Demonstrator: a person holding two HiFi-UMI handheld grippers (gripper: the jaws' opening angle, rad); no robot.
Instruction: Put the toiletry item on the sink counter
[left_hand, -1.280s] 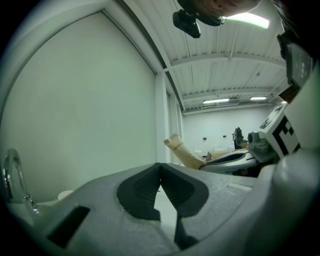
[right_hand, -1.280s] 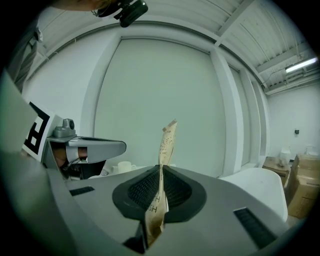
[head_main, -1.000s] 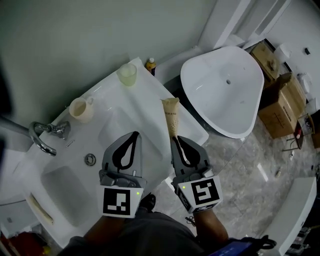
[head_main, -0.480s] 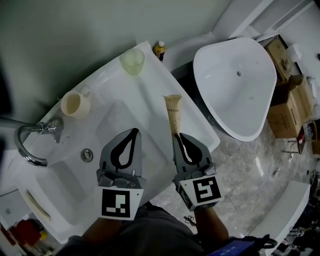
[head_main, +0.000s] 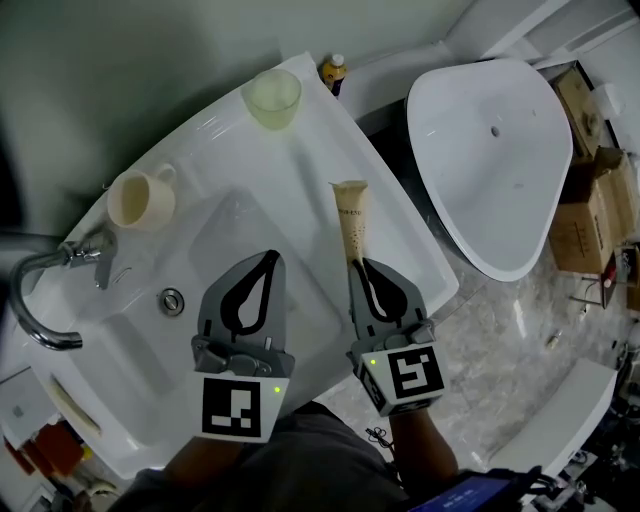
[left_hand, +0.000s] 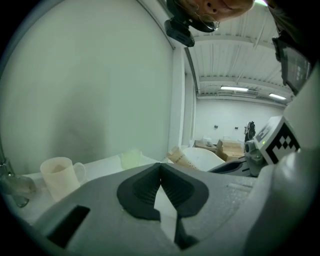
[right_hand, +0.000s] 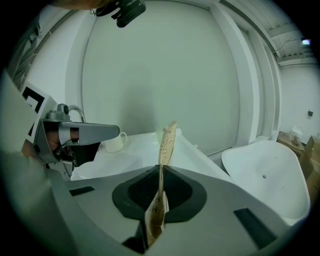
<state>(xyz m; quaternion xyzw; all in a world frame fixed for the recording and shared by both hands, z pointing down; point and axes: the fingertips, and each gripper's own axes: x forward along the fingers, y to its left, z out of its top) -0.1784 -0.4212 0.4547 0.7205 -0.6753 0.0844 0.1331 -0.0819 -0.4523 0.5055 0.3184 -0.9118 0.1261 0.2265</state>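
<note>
My right gripper (head_main: 358, 264) is shut on a beige toiletry tube (head_main: 351, 222), whose flat crimped end points away from me over the white sink counter (head_main: 300, 170). In the right gripper view the tube (right_hand: 165, 145) stands edge-on between the closed jaws of that gripper (right_hand: 159, 170). My left gripper (head_main: 268, 260) hovers beside it over the counter, jaws together and holding nothing. The left gripper view shows its jaws (left_hand: 161, 167) meeting at the tip, with the tube (left_hand: 181, 158) off to the right.
A cream mug (head_main: 132, 198) and a pale green cup (head_main: 272, 98) stand at the counter's back edge. The chrome tap (head_main: 50, 290) and basin drain (head_main: 172, 299) lie left. A white bathtub (head_main: 500, 150), cardboard boxes (head_main: 590, 200) and a small bottle (head_main: 332, 72) are to the right.
The view has shifted so the counter sits further under both grippers. The right gripper has carried the tube forward over the counter; the left stays beside it, still shut.
</note>
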